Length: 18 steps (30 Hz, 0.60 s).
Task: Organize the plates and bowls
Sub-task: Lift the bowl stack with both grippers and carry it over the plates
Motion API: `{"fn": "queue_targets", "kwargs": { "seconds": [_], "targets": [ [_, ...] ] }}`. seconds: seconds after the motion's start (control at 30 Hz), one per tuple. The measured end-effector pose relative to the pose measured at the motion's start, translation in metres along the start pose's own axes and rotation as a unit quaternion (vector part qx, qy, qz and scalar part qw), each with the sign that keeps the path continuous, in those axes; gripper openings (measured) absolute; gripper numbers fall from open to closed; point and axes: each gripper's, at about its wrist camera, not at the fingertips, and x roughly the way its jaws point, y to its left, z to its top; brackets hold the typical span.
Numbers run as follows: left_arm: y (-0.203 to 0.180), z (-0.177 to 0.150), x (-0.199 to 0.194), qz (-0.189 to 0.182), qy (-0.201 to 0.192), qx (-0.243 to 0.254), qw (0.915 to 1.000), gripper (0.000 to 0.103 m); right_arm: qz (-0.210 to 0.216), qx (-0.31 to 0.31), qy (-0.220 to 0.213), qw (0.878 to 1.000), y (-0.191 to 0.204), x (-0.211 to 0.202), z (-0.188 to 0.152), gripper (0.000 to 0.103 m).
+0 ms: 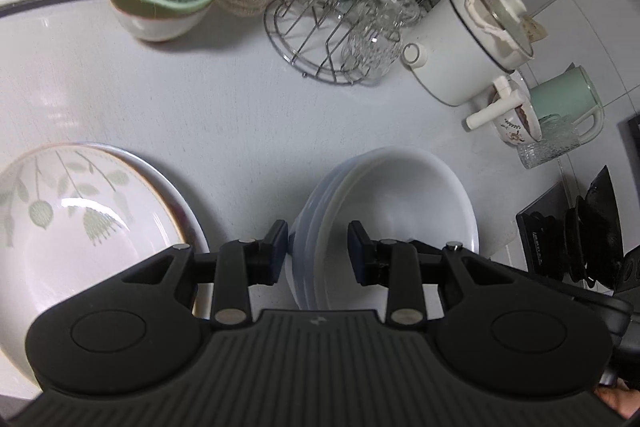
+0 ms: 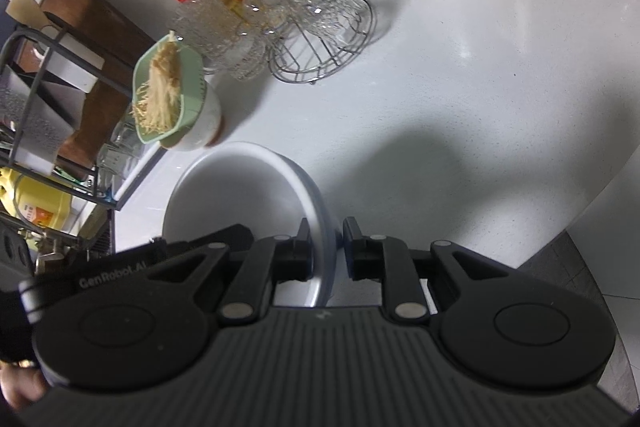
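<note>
Hiding bowl stack (image 1: 384, 211) near rim: both grippers' bodies.

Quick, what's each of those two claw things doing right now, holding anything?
Left gripper: closed on the rim of the stacked white bowls.
Right gripper: closed on the opposite rim of the same bowls.

Dim, cool light; a soft shadow on the countertop (image 2: 460, 155), glare on the leaf-patterned plate (image 1: 80, 203), fisheye-bent edges.

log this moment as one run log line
left gripper: shut on white bowls | right gripper: shut on white bowls | leaf plate: on counter
</note>
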Motion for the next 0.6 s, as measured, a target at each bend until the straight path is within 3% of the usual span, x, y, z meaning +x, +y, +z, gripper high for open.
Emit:
{"fn": "queue_targets", "kwargs": {
  "seconds": [0.6],
  "targets": [
    [0.029, 0.002, -0.046, -0.006, -0.020, -0.020, 0.9996, 0.036, 0.003, -0.019, 0.002, 1.000, 0.044, -0.010, -0.009, 0.019]
  ]
}}
